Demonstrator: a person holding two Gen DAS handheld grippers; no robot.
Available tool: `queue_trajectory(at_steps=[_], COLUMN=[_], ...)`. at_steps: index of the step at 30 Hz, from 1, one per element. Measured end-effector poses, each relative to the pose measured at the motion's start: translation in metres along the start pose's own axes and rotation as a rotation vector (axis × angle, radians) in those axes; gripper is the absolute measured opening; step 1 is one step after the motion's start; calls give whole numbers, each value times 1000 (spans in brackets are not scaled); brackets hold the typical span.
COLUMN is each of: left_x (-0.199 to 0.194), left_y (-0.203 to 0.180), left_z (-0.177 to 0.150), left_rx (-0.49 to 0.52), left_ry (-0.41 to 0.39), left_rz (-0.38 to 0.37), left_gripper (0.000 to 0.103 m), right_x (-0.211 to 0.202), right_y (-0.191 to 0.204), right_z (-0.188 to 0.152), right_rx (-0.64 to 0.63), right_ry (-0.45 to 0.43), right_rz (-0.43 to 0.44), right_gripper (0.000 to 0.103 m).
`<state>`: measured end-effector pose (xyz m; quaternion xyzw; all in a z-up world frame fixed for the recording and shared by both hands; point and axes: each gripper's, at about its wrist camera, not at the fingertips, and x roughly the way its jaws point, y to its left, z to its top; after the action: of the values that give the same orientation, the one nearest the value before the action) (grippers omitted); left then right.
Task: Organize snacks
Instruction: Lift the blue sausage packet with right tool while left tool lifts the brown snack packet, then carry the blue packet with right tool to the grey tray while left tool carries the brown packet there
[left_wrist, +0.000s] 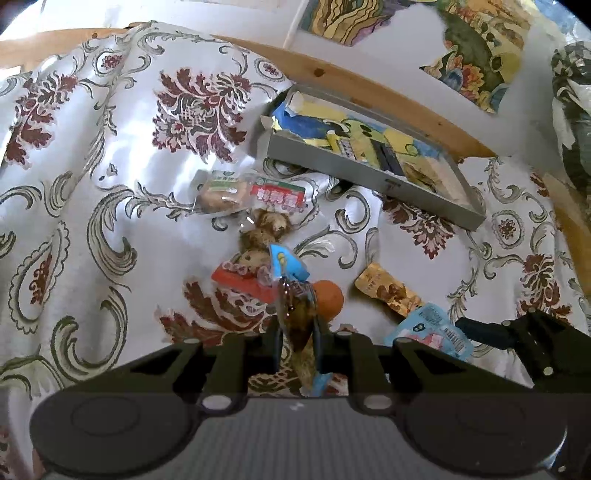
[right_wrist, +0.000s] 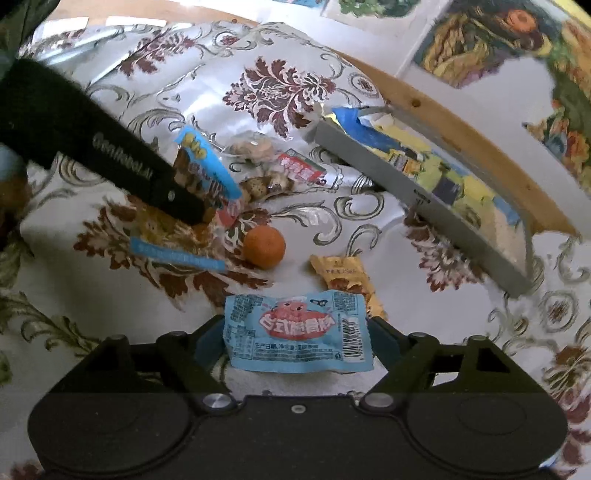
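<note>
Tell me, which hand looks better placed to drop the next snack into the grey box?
Probably the left. Its fingers are already shut on a clear snack packet, ready to carry to the grey box. The right gripper is open around the light blue packet, not yet gripping.

Bright daylight, glare, warped fisheye edges

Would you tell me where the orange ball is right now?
In the right wrist view, the orange ball lies on the tablecloth, left of the yellow packet.
</note>
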<state>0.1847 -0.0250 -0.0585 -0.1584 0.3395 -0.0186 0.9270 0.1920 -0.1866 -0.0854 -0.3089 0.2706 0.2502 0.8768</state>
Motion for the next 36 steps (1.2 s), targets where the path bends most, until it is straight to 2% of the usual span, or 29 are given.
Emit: queue_trajectory(at_steps=[7, 13, 20, 29, 36], left_x=[-5, -4, 5, 40, 78], left_y=[-5, -15, -32, -48, -64], left_z=[5, 20, 56, 123, 170], left_rx=[8, 34, 72, 86, 85], left_ry=[-23, -55, -117, -183, -219], left_rz=[-3, -23, -53, -50, -53], left_gripper=[17, 17, 18, 18, 18], right_x=[-2, -6, -6, 24, 59], right_y=[4, -1, -20, -81, -135], right_z=[-3, 0, 13, 57, 85], right_rx=[-104, -117, -100, 43, 212], right_ry=[-36, -97, -196, -325, -361], right_rz=[-118, -181, -286, -376, -375], right_gripper=[83, 83, 83, 83, 83])
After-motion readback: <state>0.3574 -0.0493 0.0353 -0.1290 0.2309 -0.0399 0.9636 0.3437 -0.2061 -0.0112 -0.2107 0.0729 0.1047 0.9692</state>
